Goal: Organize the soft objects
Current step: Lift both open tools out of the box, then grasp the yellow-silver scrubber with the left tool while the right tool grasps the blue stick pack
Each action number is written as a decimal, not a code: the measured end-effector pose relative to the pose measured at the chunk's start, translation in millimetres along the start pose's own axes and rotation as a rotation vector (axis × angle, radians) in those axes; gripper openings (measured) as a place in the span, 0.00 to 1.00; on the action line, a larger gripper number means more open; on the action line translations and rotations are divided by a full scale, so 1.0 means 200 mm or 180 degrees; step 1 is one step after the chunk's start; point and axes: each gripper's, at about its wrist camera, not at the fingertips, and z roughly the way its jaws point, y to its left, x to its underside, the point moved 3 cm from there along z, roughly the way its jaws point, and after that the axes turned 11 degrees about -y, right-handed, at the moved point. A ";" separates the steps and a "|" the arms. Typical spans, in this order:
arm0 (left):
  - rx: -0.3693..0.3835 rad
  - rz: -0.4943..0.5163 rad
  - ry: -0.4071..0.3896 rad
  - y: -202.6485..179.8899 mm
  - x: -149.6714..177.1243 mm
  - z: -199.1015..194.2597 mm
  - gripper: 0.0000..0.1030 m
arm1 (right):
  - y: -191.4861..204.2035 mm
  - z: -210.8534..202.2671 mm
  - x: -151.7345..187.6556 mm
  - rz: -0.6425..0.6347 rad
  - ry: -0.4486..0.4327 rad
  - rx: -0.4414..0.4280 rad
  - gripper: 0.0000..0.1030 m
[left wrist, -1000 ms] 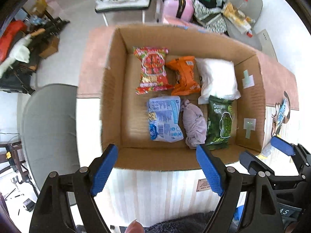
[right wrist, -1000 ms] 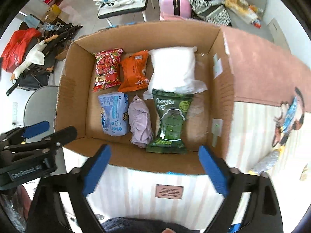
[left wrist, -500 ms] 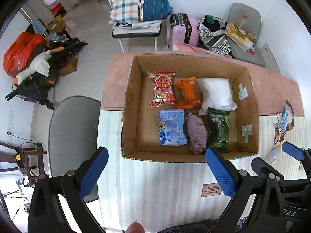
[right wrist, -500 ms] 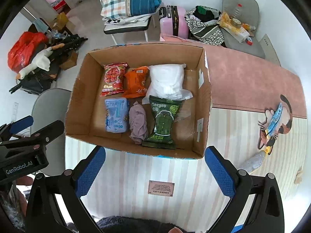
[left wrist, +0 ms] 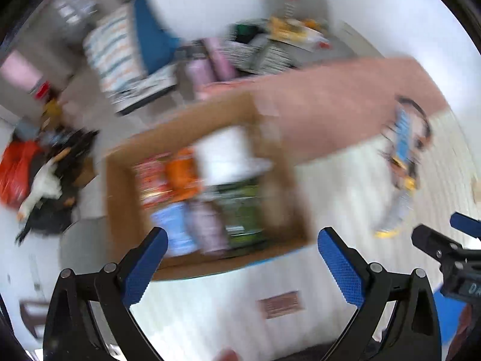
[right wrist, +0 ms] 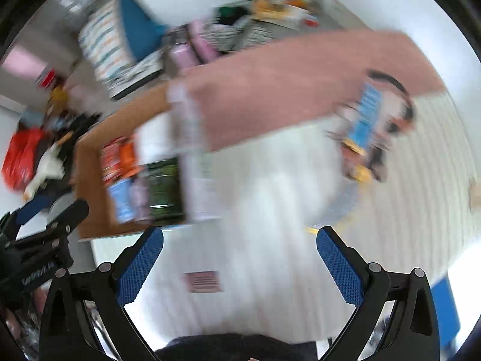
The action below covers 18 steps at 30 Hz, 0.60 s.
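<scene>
- Although both views are smeared by motion blur, the left tongs (left wrist: 239,258) show sharply at the bottom of the left wrist view, blue pads spread wide with nothing between them.
- Likewise, the right tongs (right wrist: 239,258) fill the bottom of the right wrist view, released and empty above the pale striped worktop (right wrist: 270,240).
- Each view catches the other tool at its edge: the right tongs at the far right of the left view, the left tongs at the far left of the right view.
- Beyond the pads, an open cardboard box (left wrist: 120,198) sits on the worktop, centred in the left view but pushed to the left side in the right view.
- Inside it lie the soft packets: red (left wrist: 150,180), orange (left wrist: 180,174), white (left wrist: 225,156), blue (left wrist: 174,228), mauve (left wrist: 204,228) and green (left wrist: 243,210), side by side in two rows.
- Right of the box, a cartoon figure (right wrist: 366,129) printed on the worktop shows larger in the right view.
- Farthest off, blurred room clutter includes a plaid bundle (left wrist: 117,54).
</scene>
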 end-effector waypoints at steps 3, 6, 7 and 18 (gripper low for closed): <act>0.0267 0.0404 0.0153 -0.38 -0.06 0.16 0.99 | -0.34 0.07 0.00 0.0305 0.0070 0.0204 1.00; 0.0479 0.0732 0.0383 -0.74 -0.07 0.35 0.93 | -0.65 0.19 0.03 0.0603 0.0182 0.0343 1.00; 0.0532 0.0811 0.0465 -0.84 -0.07 0.41 0.90 | -0.76 0.23 0.04 0.0695 0.0231 0.0376 1.00; 0.0698 0.1387 0.1330 -1.44 0.08 0.98 0.72 | -1.34 0.51 0.04 0.1087 0.0607 0.0509 1.00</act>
